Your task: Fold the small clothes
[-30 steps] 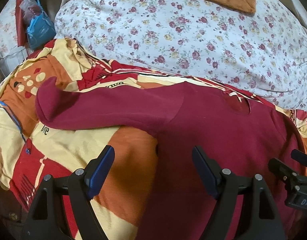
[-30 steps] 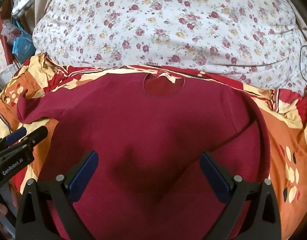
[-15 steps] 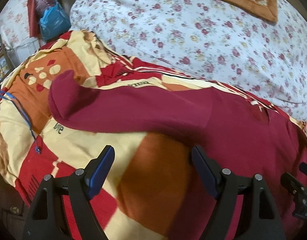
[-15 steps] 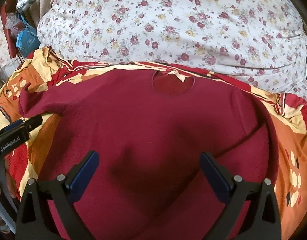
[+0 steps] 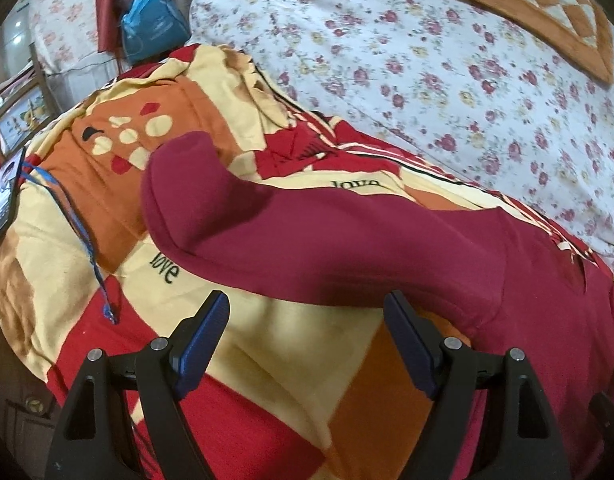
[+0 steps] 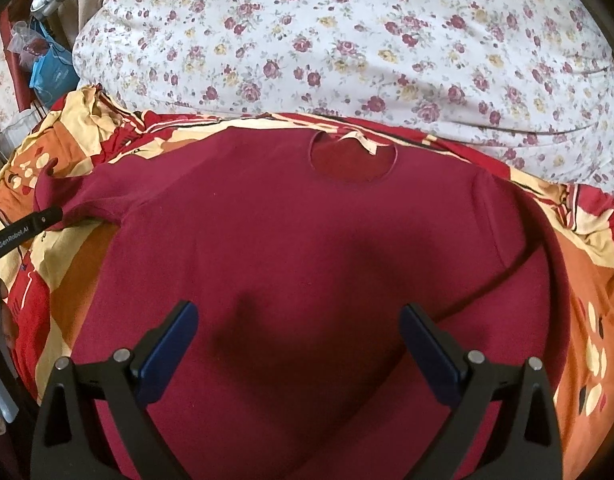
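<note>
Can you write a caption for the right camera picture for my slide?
Open right gripper hovers over a dark red sweater spread flat on a patchwork blanket.

A small dark red long-sleeved top (image 6: 307, 248) lies spread out flat, front up, on the patterned blanket (image 6: 587, 280) of red, orange and cream, its round neckline (image 6: 353, 158) toward the flowered quilt (image 6: 347, 40) and a pale label showing inside the collar. The cloth looks soft and fleecy, with one shallow dimple in the middle of the chest. One sleeve (image 5: 267, 232) stretches straight out sideways from the body across the blanket, its cuff end curling upward over an orange patch with cream spots. The other sleeve (image 6: 519, 280) lies folded down along the body's side, close against it.
</note>
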